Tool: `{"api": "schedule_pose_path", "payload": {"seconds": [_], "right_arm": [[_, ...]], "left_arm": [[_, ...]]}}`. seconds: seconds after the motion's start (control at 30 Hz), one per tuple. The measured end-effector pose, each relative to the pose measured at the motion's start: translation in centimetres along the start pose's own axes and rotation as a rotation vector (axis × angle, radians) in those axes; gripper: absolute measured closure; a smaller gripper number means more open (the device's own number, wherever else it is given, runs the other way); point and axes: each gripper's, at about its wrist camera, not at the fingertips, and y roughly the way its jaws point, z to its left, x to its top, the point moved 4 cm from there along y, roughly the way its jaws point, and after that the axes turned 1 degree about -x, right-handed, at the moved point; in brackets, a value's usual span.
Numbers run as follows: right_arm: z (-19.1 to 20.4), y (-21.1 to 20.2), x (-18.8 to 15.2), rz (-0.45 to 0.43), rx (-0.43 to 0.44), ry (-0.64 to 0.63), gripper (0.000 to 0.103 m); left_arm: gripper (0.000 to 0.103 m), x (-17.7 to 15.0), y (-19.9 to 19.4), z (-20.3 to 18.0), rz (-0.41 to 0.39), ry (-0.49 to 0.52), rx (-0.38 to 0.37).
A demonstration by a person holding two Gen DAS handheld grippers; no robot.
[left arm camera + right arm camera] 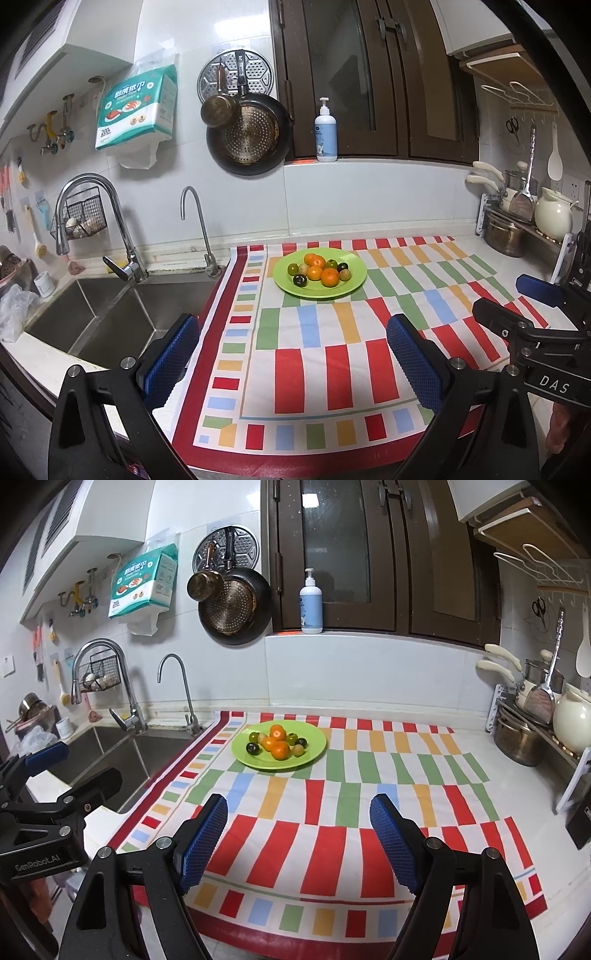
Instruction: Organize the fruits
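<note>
Both grippers hang over the near edge of the cloth (369, 775), fingers spread wide with nothing between them. The left gripper (293, 354) points past the sink's (110, 321) corner; the right gripper (299, 840) sits beside it, a little farther from the sink, and each shows at the edge of the other's view. Held back and level like this, both cameras take in the whole worktop, which suits looking the scene over, whether to pick a target or to check a result.

The fruits (277, 743) lie well ahead of both tools, gathered in one heap on the green plate (314, 755). From the left gripper the plate is nearly straight ahead; from the right it lies ahead and to the left. Three oranges (321, 272) sit in the middle, touching, with small green and dark fruits ringed round them; at this range I cannot tell what kind the small ones are, nor count them with confidence. No fruit lies loose on the cloth, and I see no second dish for sorting.

That fits two readings: a mixed pile waiting to be sorted out, or fruits already collected onto the plate. The open fingers and the withdrawn stance suit either, so the pictures do not settle which.
</note>
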Motion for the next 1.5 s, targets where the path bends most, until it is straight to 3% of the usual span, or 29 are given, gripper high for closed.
{"api": "schedule_pose_path", "payload": {"seconds": [1.5], "right_arm": [[-0.27,-0.05,-0.68,0.003,0.012,0.001,0.023]], "left_arm": [[0.000,-0.62,-0.56,-0.62,-0.005,0.020,0.023]]}}
